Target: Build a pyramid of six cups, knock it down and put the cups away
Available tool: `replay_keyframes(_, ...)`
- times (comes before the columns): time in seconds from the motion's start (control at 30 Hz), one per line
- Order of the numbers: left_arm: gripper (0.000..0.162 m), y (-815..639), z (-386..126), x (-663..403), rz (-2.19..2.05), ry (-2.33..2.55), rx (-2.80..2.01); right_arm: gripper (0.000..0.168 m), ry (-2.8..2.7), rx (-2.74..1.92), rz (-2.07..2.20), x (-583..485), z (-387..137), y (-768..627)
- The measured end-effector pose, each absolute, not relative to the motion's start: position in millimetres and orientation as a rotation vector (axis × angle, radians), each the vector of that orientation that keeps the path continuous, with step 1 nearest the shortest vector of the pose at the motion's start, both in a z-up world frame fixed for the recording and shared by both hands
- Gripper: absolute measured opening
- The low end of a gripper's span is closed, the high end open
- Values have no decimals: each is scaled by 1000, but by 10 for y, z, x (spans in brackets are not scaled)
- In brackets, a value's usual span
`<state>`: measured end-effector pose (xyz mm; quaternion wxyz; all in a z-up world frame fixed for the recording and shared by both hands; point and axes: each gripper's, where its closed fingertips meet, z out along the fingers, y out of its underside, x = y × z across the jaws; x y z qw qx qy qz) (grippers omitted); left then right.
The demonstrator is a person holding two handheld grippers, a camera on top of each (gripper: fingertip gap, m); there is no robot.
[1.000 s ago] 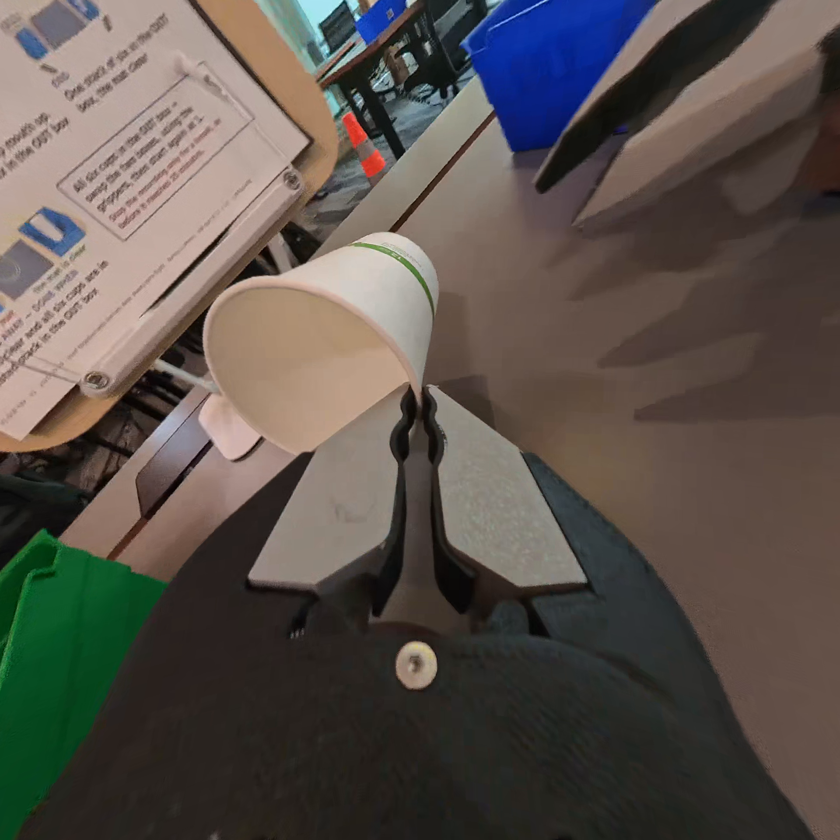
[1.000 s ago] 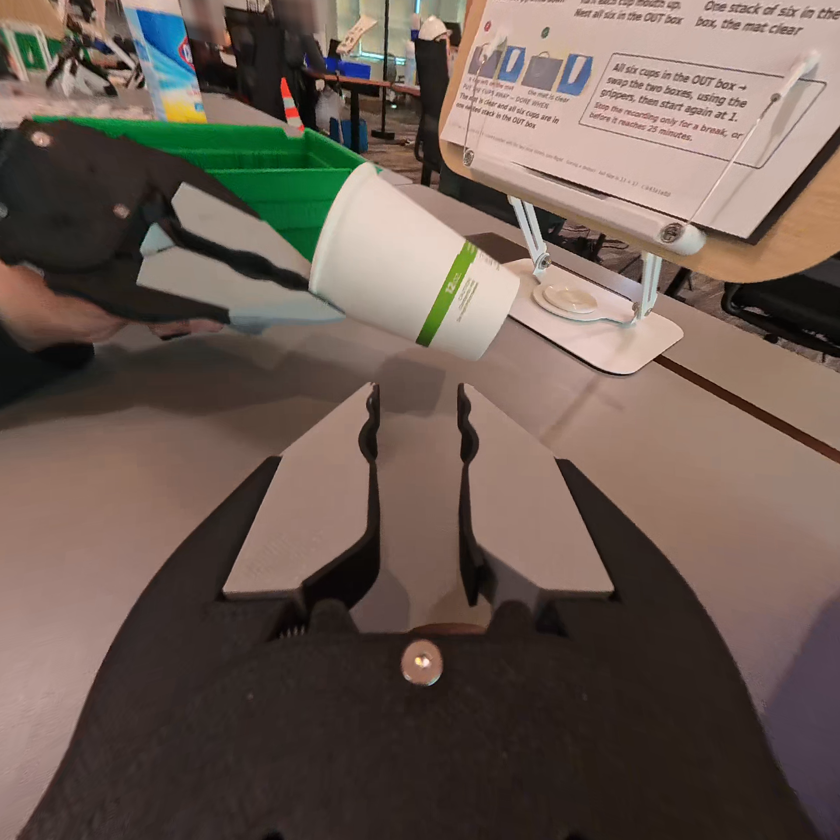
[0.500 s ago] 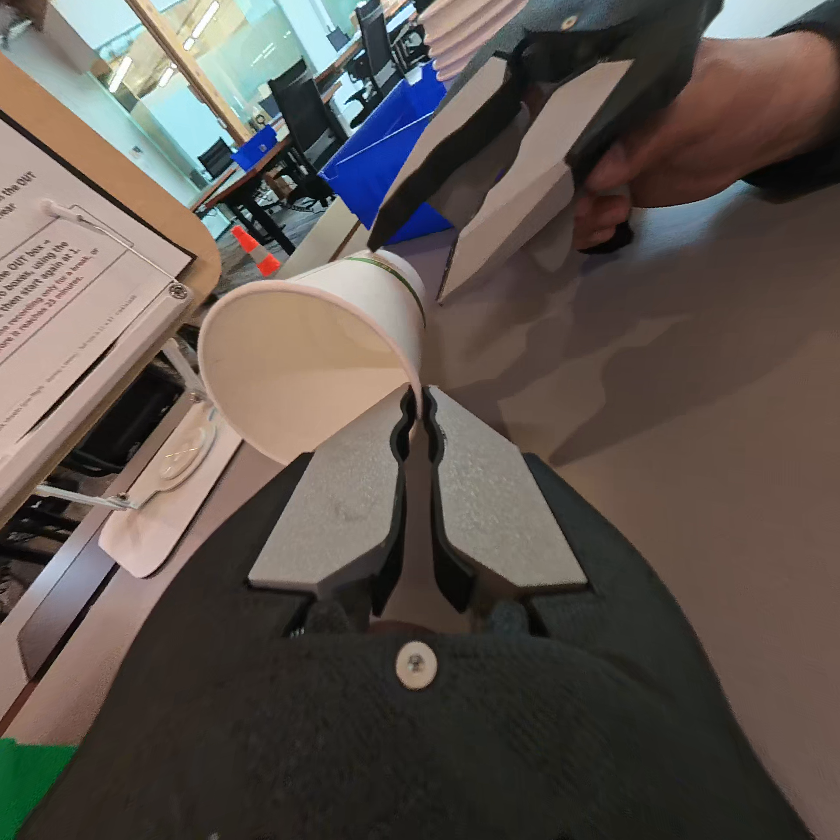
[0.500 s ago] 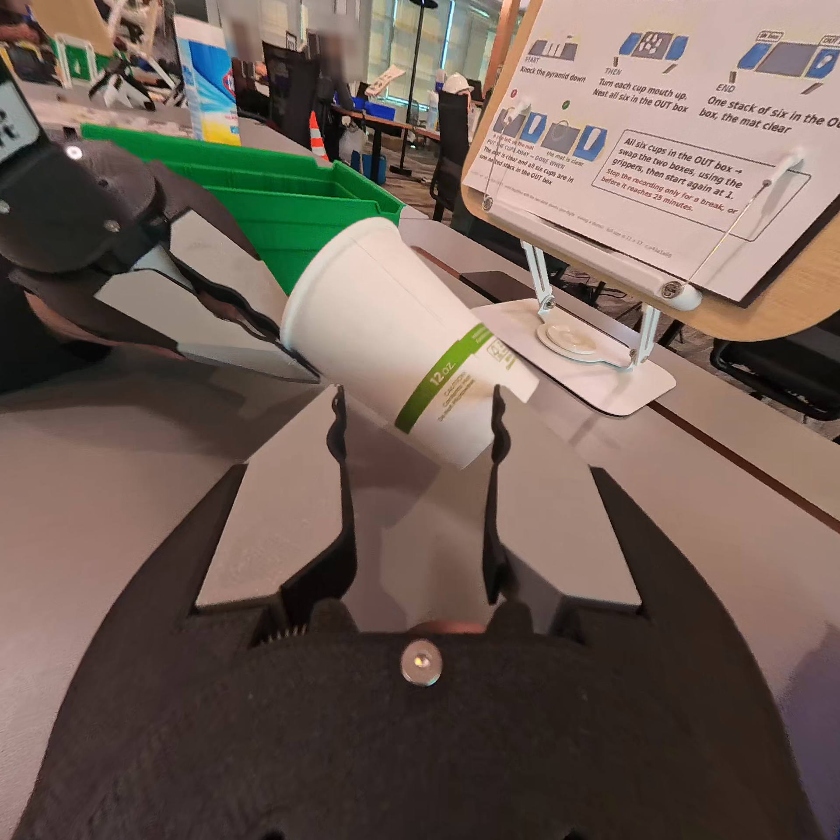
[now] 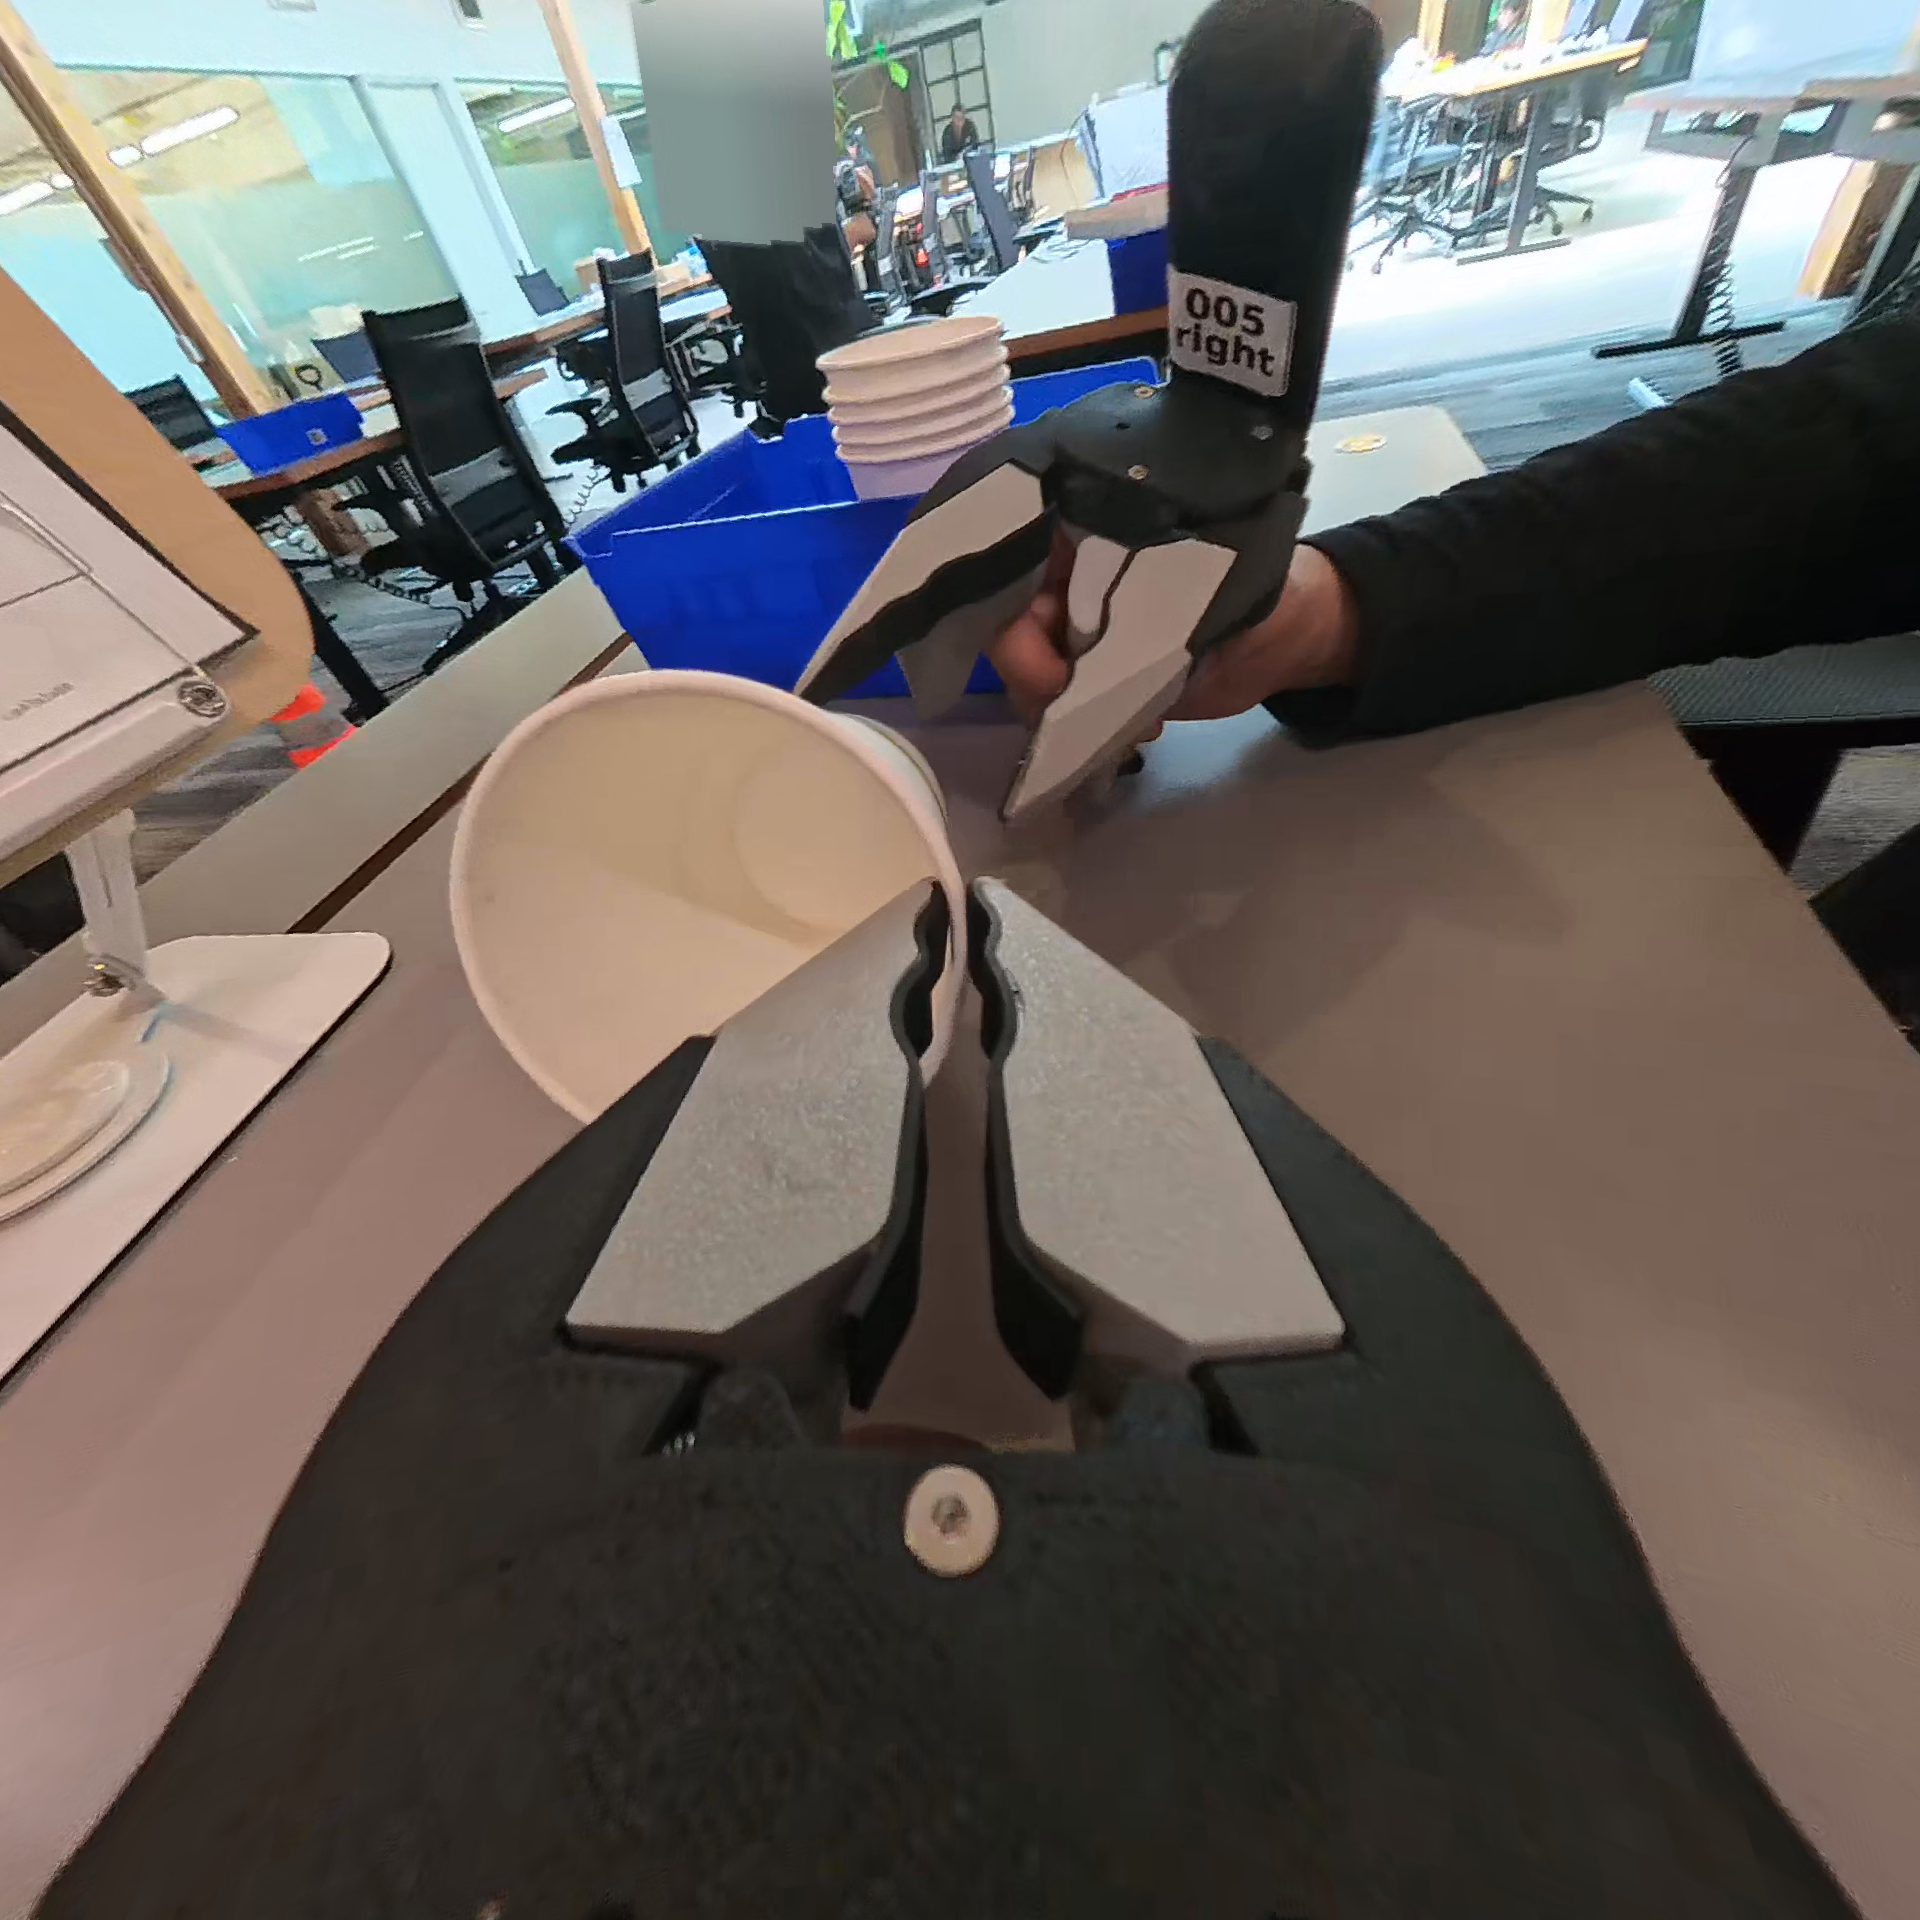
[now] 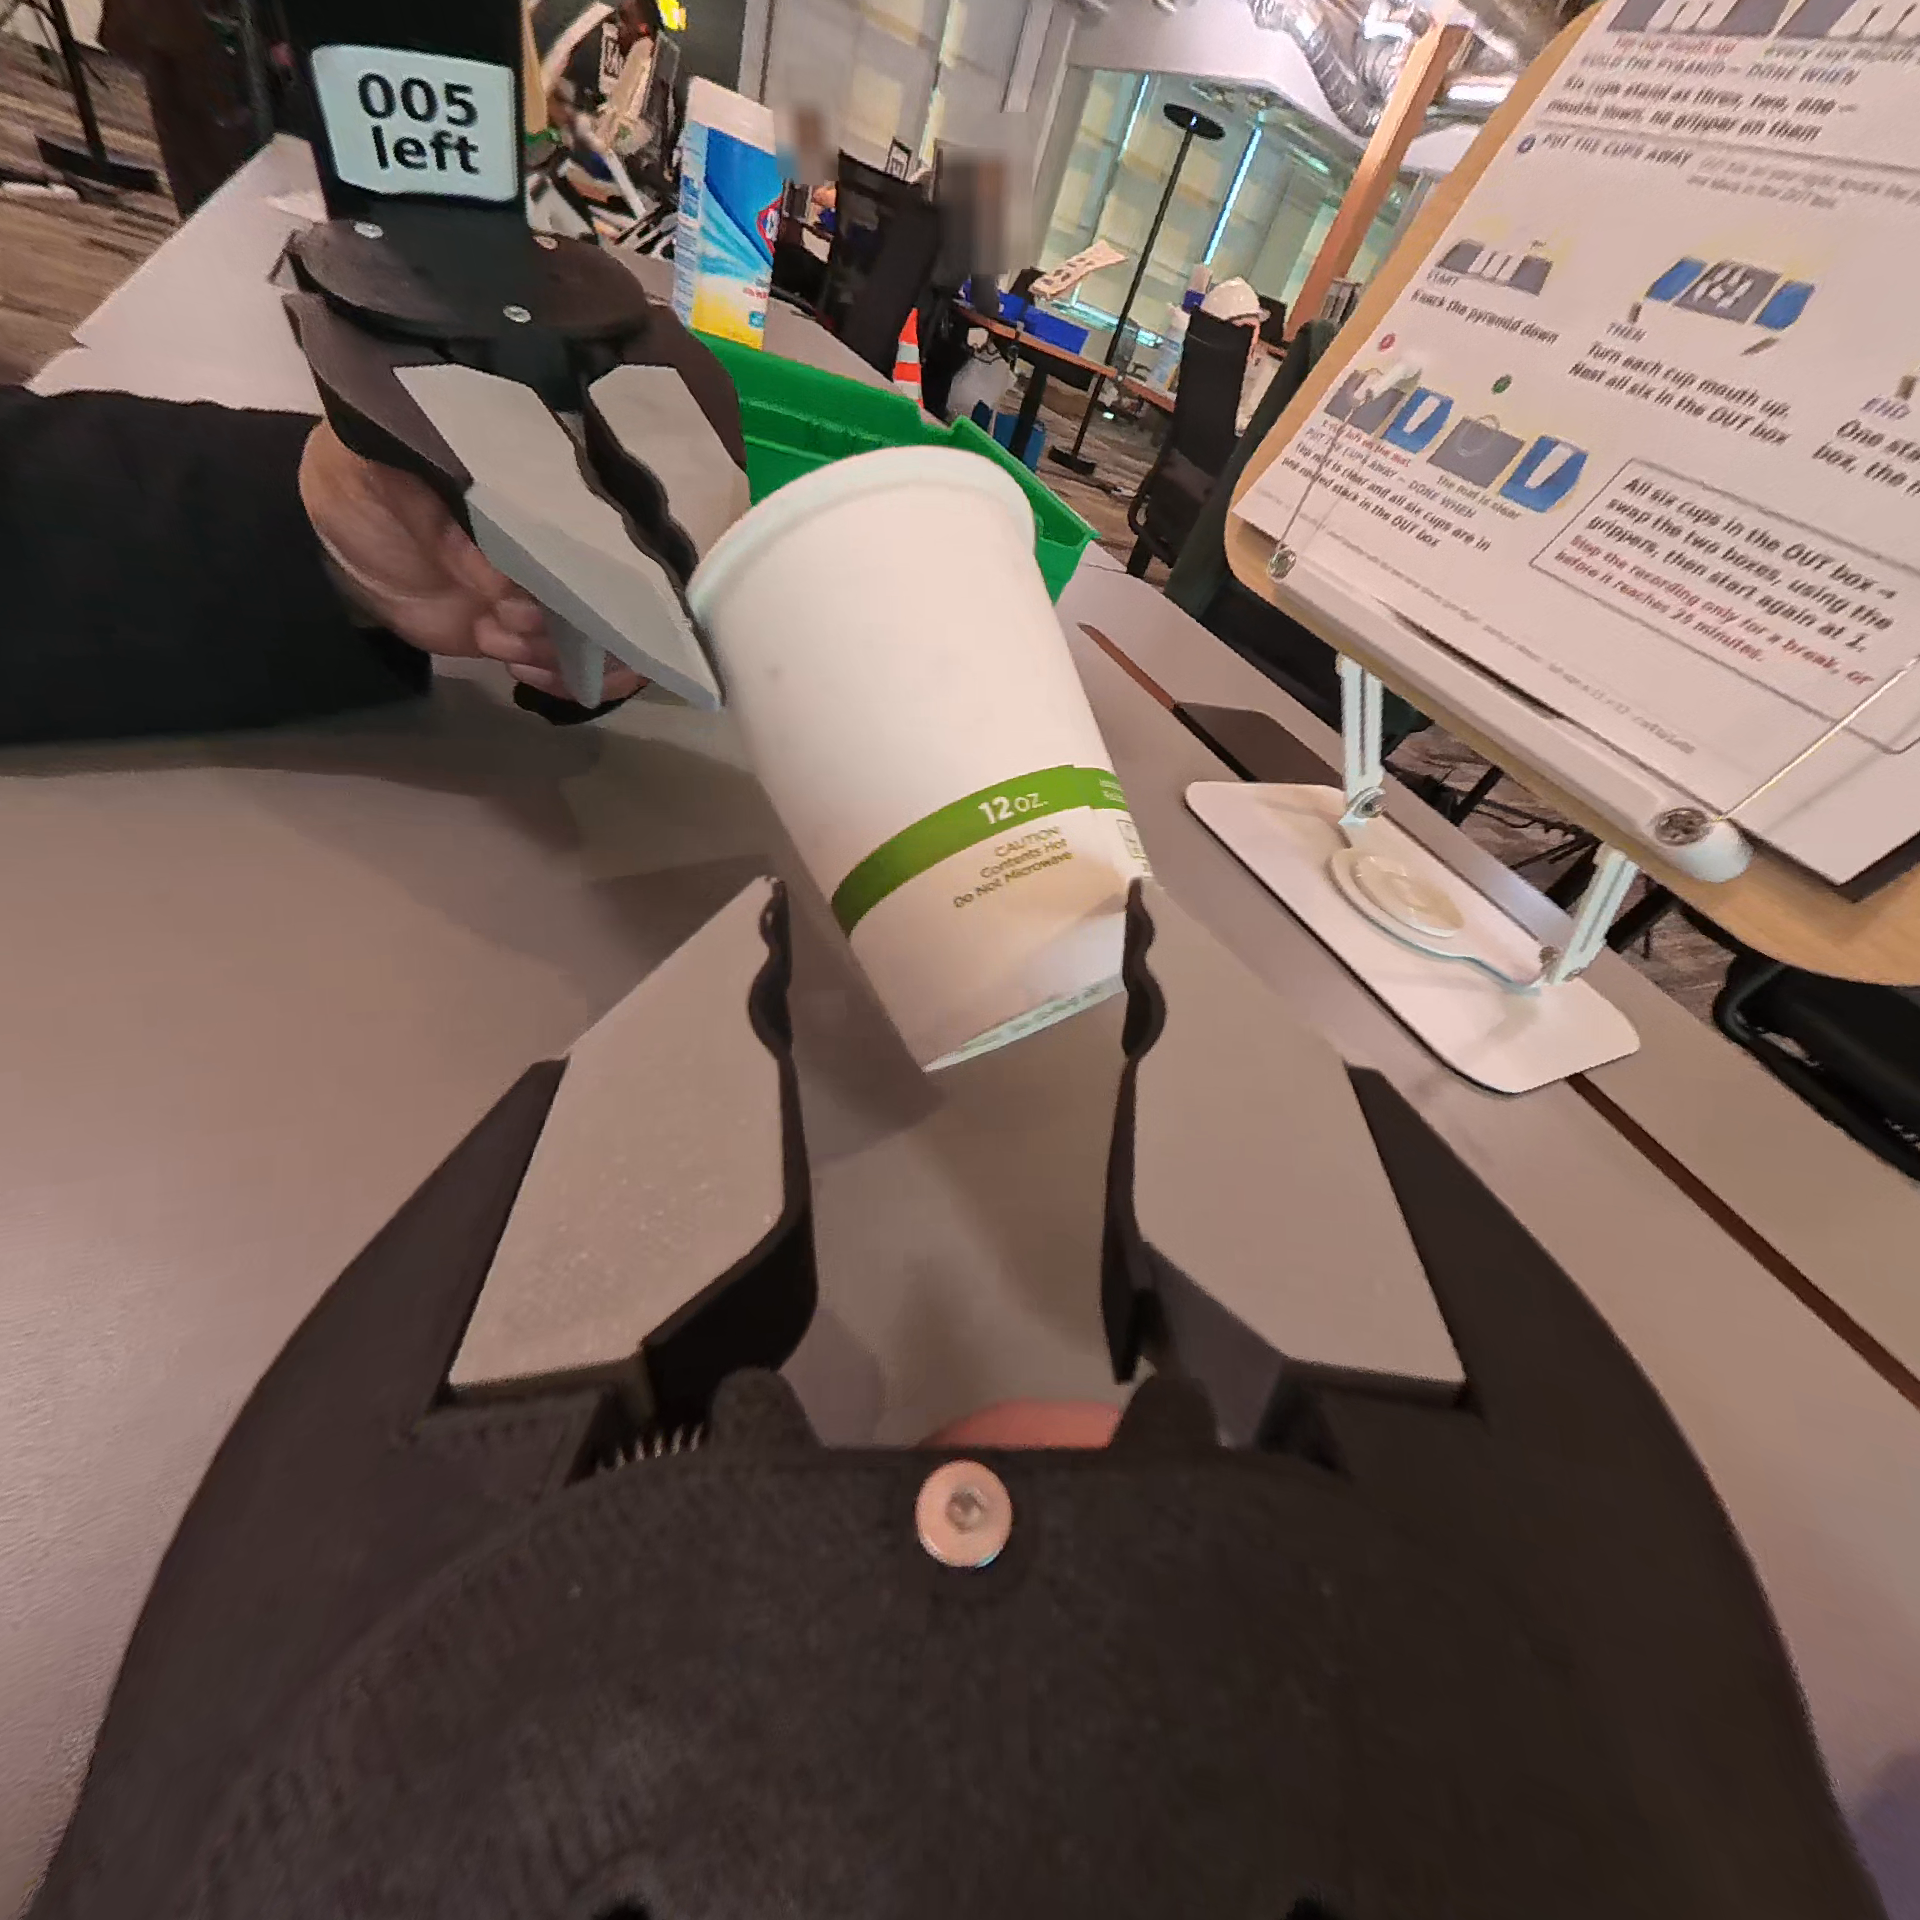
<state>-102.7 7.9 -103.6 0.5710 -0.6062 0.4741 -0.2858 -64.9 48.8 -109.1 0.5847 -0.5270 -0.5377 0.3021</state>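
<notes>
In the centre of the left wrist view, the left gripper has its two grey fingers pressed nearly together, pinching the rim wall of a white paper cup with a green band. One finger sits inside the mouth and the other outside. The cup hangs in the air above the grey tabletop, tilted, with its open mouth facing the camera and its clean white inside showing.

In the right wrist view the same cup fills the middle of the frame, mouth toward the upper left and base toward the lower centre. The right gripper has its fingers spread wide on either side of the cup's base, and whether they touch it cannot be told. This looks like a handover, probably so the cup can be regripped by its body and turned to the needed orientation.

In the upper centre of the left wrist view, a nested stack of white paper cups stands in a blue plastic bin. A green plastic bin sits behind the cup in the right wrist view. An instruction sheet on a white stand fills that view's upper right.
</notes>
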Motion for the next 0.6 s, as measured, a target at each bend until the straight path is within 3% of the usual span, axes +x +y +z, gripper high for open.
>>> replay_keyframes(0.2,0,26,-1031,-1041,-677,1138,-1420,44,-1240,-1137,610,-587,-1013,477)
replay_keyframes(0.27,0,18,-1078,-1033,-673,1159,-1437,70,-1150,-1126,548,-522,-899,560)
replay_keyframes(0.3,0,16,-1108,-1018,-670,1170,-1445,74,-1125,-1116,526,-497,-855,576)
replay_keyframes(0.37,0,4,-1159,-978,-667,1196,-1457,74,-1196,-1126,514,-515,-908,505)
replay_keyframes(0.47,0,-32,-1179,-926,-674,1222,-1453,93,-1298,-1233,518,-566,-1087,460)
replay_keyframes(0.6,0,-144,-1101,-858,-735,1243,-1409,93,-1314,-1261,539,-608,-1137,431)
